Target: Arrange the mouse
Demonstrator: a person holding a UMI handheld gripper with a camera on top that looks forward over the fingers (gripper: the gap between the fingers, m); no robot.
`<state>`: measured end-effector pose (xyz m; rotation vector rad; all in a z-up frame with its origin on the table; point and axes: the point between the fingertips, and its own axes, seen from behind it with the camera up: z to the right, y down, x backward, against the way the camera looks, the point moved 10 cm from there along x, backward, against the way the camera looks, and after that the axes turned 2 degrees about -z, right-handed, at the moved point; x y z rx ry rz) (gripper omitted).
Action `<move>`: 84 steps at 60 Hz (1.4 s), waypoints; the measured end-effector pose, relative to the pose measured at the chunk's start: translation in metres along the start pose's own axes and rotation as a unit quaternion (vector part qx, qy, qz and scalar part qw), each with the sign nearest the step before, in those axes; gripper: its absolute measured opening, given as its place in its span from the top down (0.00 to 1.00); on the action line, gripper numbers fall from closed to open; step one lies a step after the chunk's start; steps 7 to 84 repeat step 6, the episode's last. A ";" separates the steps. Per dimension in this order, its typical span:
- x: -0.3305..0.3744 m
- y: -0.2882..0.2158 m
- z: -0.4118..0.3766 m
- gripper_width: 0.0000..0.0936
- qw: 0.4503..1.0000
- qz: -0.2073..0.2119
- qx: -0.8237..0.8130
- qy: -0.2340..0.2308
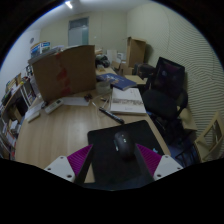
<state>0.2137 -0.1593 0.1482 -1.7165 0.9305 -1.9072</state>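
Room: we see a cluttered office with pale walls, a ceiling light (69, 5) and a door or window at the far wall.
Table (55, 130): we look along a light wooden top that runs from the fingers out toward the far clutter.
Cardboard box (65, 70): we find it large and brown, standing at the far left end of the table, with stacked things beside and behind it that we cannot name.
Second box (136, 50): we see another brown carton farther back on the right, by the wall.
Chair (163, 88): we see a dark office chair to the right of the table, well apart from the mouse.
Mouse mat (122, 143): we see a black sheet lying on the table just ahead of the fingers, and its near edge reaches in between them.
Papers (128, 99): we see a pale book or stack of sheets beyond the mat, between it and the far clutter.
Mouse (122, 143): we find it dark, lying on the mat just ahead of the fingers and about midway between their lines. Its long axis runs straight away from us, along the fingers. We cannot tell which end is the front.
Gripper (119, 160): we see its fingers spread wide, with the purple pads (81, 158) facing inward; nothing is held, and the mouse lies free of both.
In the way: we see only bare mat between the fingers and the mouse.
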 end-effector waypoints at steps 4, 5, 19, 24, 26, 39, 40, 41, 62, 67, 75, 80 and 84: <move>0.033 0.002 -0.021 0.11 1.000 0.003 -0.005 0.005; 0.040 0.004 -0.027 0.10 1.000 0.003 -0.006 0.006; 0.047 0.005 -0.032 0.11 1.000 0.002 -0.008 0.006; 0.047 0.005 -0.032 0.11 1.000 0.002 -0.008 0.006; 0.047 0.005 -0.032 0.11 1.000 0.002 -0.008 0.006; 0.047 0.005 -0.032 0.11 1.000 0.002 -0.008 0.006; 0.047 0.005 -0.032 0.11 1.000 0.002 -0.008 0.006; 0.047 0.005 -0.032 0.11 1.000 0.002 -0.008 0.006; 0.047 0.005 -0.032 0.11 1.000 0.002 -0.008 0.006; 0.047 0.005 -0.032 0.11 1.000 0.002 -0.008 0.006; 0.047 0.005 -0.032 0.11 1.000 0.002 -0.008 0.006; 0.047 0.005 -0.032 0.11 1.000 0.002 -0.008 0.006; 0.047 0.005 -0.032 0.11 1.000 0.002 -0.008 0.006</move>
